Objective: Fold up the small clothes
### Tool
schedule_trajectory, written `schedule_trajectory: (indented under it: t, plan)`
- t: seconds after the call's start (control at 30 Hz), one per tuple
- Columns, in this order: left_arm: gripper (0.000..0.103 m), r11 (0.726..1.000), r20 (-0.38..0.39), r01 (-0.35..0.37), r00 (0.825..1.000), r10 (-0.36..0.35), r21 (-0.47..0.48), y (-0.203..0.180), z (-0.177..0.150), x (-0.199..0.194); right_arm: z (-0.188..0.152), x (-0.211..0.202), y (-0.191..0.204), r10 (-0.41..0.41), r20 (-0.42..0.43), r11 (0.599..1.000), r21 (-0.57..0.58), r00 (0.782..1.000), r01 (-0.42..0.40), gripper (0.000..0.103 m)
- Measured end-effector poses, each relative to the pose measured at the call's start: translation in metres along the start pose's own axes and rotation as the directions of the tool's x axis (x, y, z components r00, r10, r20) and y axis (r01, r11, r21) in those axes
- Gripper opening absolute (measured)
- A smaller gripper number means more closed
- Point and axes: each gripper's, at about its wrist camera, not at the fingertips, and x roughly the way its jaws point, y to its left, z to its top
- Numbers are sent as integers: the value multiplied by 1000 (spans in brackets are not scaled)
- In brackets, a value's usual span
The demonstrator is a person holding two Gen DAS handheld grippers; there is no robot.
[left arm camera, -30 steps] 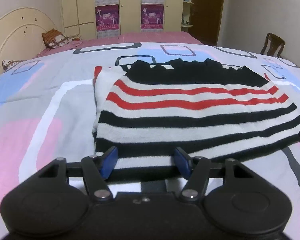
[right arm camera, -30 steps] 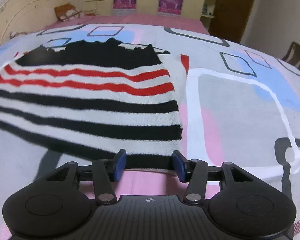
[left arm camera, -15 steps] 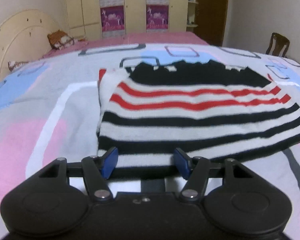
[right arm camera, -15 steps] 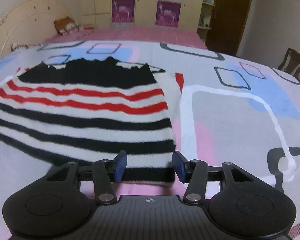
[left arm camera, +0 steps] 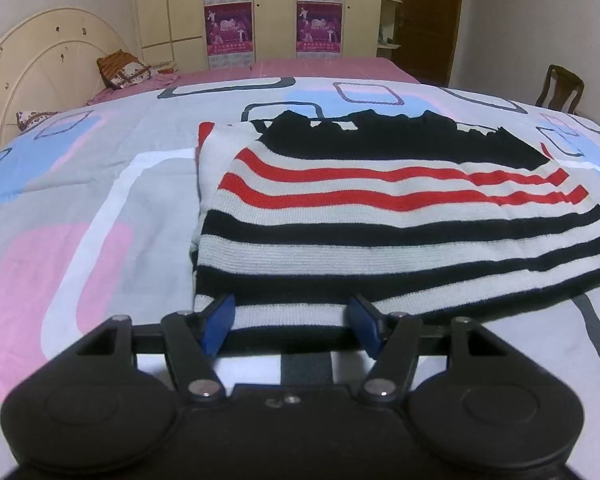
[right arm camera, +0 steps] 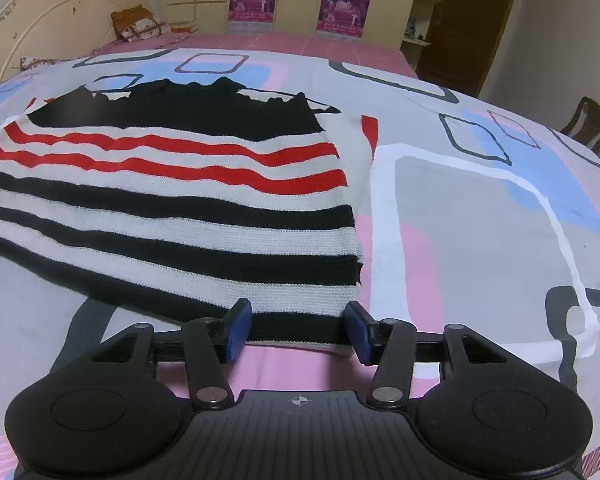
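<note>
Two grippers stand at the near hem of one striped sweater [left arm camera: 400, 216], which lies flat on the bed [left arm camera: 72, 208], already folded narrower, with a flap of sleeve tucked along each side edge. Its long axis runs across both views, from side to side, while the black collar end lies farthest from the grippers and the black-and-white hem nearest.

The left gripper [left arm camera: 291, 322] sits at the hem's left corner. Its jaws stand moderately apart, with the hem band showing between the blue pads, and no pad presses on the cloth. The right gripper [right arm camera: 299, 330] sits at the hem's right corner in the same way, jaws parted a little less, the black hem band between them but not pinched.

Each gripper points down and forward over the sweater, so the garment stretches straight ahead of both, away from the person. Neither hand is nearer, since each has its own corner directly in front of its fingertips, and the two corners lie at either end of the same edge.

The coming move probably turns on this: the hem is the near edge and the collar the far one, so a fold would carry the hem forward over the red stripes toward the black band. That would call for both pairs of jaws to close on the hem first, and for the corners to travel together so the edge stays straight.
</note>
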Motion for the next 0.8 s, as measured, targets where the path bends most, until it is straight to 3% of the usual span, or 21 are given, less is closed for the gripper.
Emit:
schedule_trajectory:
  t: [0.33, 0.4, 0.43, 0.5, 0.57, 0.63, 0.67, 0.73, 0.8]
  plan:
    - [64, 998, 18, 18, 1000, -17, -62, 10, -2, -11, 4, 1, 0, -19, -25, 1000, 2, 1000, 19, 51]
    - [76, 997, 28, 11, 1000, -9, -73, 10, -1, -18, 5, -7, -2, -27, -9, 999, 23, 1000, 27, 51]
    - [90, 996, 42, -14, 999, 17, -86, 10, -2, -25, 4, -15, -3, -43, 23, 998, 37, 999, 42, 51]
    - [92, 990, 61, -11, 998, 20, -139, 15, -9, -37, -1, -26, -7, -45, 54, 997, 58, 998, 42, 51]
    - [86, 981, 42, 10, 999, -2, -196, 18, -19, -42, -8, -34, -11, -21, 65, 995, 96, 998, 15, 51]
    - [79, 961, 27, 39, 999, -32, -275, 24, -30, -46, -14, -39, -11, -8, 70, 993, 120, 997, 0, 53]
    - [75, 945, 27, 53, 999, -46, -322, 27, -35, -47, -17, -41, -10, -4, 69, 992, 128, 998, -5, 69]
    - [72, 900, 38, 71, 997, -60, -431, 35, -43, -47, -23, -46, -5, -18, 96, 991, 132, 995, 5, 84]
    - [72, 856, 63, 88, 996, -65, -510, 41, -48, -48, -27, -52, 0, -1, 125, 991, 132, 992, -16, 84]
